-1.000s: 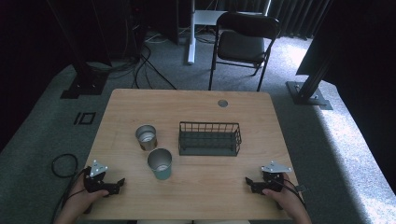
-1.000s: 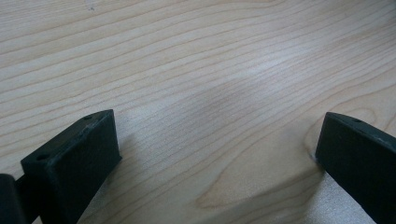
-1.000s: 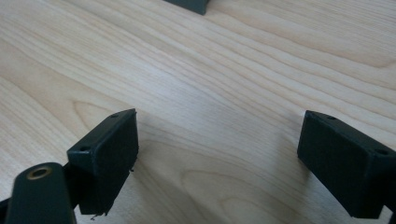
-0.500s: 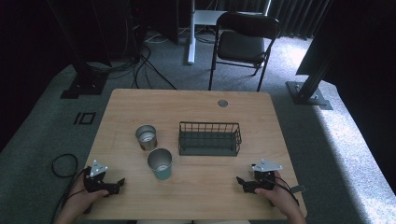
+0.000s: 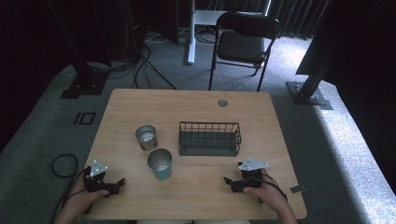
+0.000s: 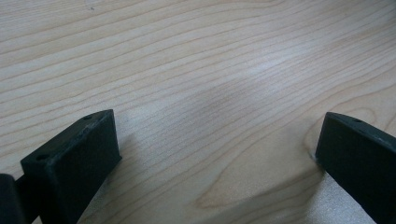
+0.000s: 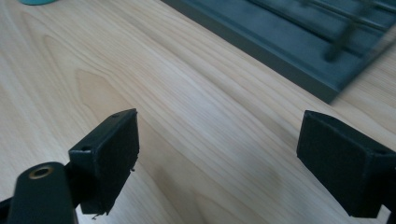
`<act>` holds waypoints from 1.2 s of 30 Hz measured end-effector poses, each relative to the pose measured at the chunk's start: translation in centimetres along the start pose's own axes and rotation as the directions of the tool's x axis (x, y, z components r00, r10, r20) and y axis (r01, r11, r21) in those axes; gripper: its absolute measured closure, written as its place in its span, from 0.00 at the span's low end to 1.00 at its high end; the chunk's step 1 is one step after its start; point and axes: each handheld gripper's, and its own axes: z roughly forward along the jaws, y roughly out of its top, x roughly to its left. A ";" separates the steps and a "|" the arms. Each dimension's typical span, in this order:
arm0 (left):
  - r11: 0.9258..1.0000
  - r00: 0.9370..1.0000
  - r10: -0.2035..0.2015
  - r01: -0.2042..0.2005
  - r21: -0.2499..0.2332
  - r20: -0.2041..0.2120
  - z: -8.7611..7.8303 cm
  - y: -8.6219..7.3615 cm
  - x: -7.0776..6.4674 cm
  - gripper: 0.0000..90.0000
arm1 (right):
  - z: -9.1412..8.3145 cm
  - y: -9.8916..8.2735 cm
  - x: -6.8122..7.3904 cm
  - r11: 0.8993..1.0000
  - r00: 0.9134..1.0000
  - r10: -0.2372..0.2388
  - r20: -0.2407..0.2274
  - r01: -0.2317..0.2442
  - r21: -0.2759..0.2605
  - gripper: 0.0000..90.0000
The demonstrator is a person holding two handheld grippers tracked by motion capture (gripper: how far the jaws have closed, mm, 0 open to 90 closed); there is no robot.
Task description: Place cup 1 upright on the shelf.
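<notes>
1. right gripper (image 5: 229, 183) at 5 o'clock of the table (image 5: 196, 102), jaws spread, nothing between them; it has crept left toward centre over the last second
2. left gripper (image 5: 119, 185) at 7 o'clock, jaws apart, empty, unmoved
3. teal cup (image 5: 160, 164) just past both, near 6 o'clock; likely the right's target
4. steel cup (image 5: 146, 137) at its 11, wire basket (image 5: 209, 138) at its 2, untouched
</notes>
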 end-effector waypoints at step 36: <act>1.000 1.000 -0.001 0.001 -0.001 0.000 0.0 0.0 0.0 0.00 | 6.5 6.1 7.0 0.986 0.972 -0.155 -0.177 0.141 -0.087 0.14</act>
